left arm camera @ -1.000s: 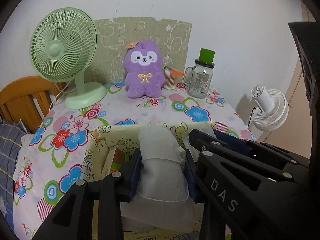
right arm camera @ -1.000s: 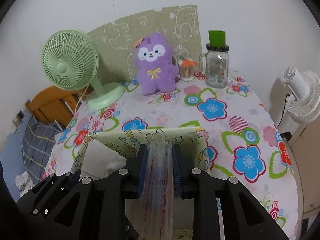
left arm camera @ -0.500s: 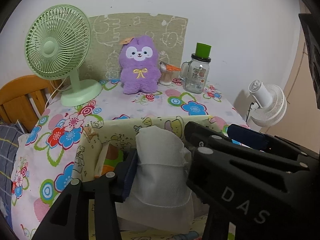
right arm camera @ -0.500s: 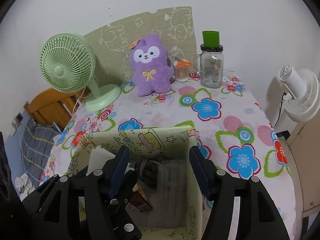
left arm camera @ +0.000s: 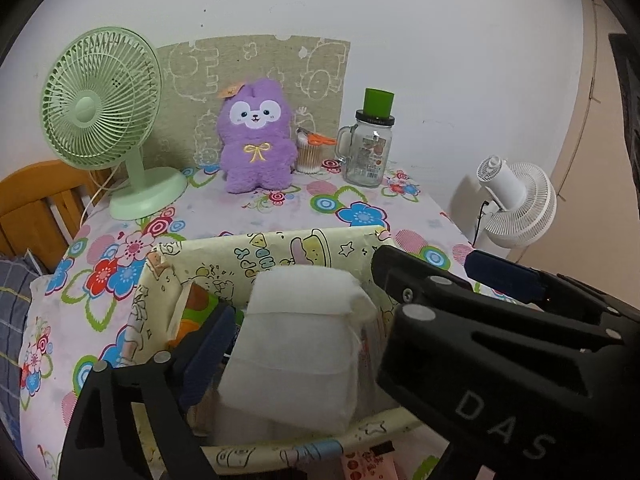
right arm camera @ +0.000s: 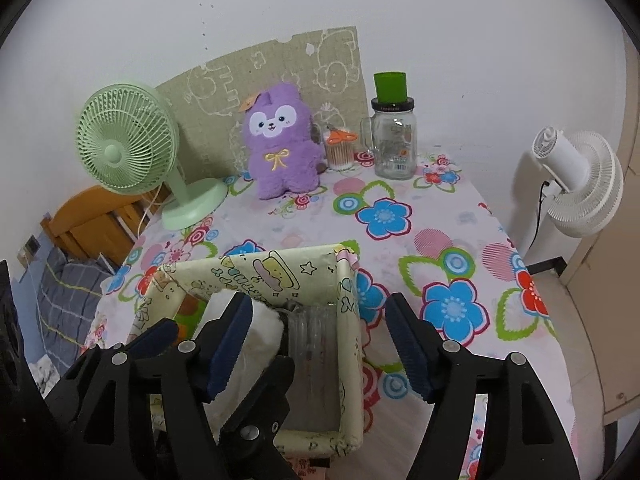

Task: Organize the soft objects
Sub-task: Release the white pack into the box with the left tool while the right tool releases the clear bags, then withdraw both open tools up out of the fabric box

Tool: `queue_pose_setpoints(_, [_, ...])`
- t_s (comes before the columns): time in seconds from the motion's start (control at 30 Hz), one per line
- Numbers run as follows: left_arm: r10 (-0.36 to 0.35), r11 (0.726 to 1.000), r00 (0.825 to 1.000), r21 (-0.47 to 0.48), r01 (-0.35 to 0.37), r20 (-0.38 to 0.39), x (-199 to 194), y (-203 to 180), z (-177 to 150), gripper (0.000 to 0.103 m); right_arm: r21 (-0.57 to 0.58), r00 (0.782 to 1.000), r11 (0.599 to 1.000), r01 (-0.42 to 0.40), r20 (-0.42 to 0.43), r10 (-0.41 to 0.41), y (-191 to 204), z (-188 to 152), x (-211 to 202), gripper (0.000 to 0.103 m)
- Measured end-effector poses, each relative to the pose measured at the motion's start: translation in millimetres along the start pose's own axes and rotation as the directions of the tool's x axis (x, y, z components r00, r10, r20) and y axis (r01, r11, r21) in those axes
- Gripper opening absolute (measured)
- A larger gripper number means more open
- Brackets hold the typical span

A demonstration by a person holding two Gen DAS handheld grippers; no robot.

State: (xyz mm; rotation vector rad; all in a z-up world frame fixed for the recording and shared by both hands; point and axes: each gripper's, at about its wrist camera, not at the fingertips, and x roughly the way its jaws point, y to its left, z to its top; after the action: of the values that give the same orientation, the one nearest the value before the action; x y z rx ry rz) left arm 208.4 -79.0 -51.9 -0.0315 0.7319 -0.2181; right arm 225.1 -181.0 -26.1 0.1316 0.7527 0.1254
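A yellow cartoon-print box [left arm camera: 280, 244] stands at the near side of the flowered table. A white soft pack [left arm camera: 296, 344] stands upright inside it, between the fingers of my left gripper [left arm camera: 316, 320]. Those jaws are opening, and the left pad [left arm camera: 208, 344] stands clear of the pack. The other finger is hidden behind the right gripper's black body. In the right wrist view my right gripper [right arm camera: 320, 336] is also opening over the box [right arm camera: 280, 264]. A clear plastic packet [right arm camera: 312, 344] lies in the box below it, untouched. A purple plush toy [right arm camera: 284, 140] sits at the back of the table.
At the back left stands a green desk fan [left arm camera: 100, 92]. A glass jar with a green lid [left arm camera: 370, 140] and a cup of cotton swabs [left arm camera: 310, 152] are beside the plush. A white fan [right arm camera: 576, 184] stands off the table's right edge. A wooden frame [left arm camera: 36, 208] is at the left.
Both grippers have gone from shut to open. The white pack and the clear packet were let go and now rest in the box. The right gripper drew back a little.
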Motion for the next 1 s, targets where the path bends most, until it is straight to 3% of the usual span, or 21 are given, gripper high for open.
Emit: queue_pose_setpoints(1.0, [0.057,0.998,0.994,-0.008,-0.057,0.090,-63,3,-29,0.099,-0.059,0.998,0.998,-0.012,0.053,0.016,24,-37,-54,0.079])
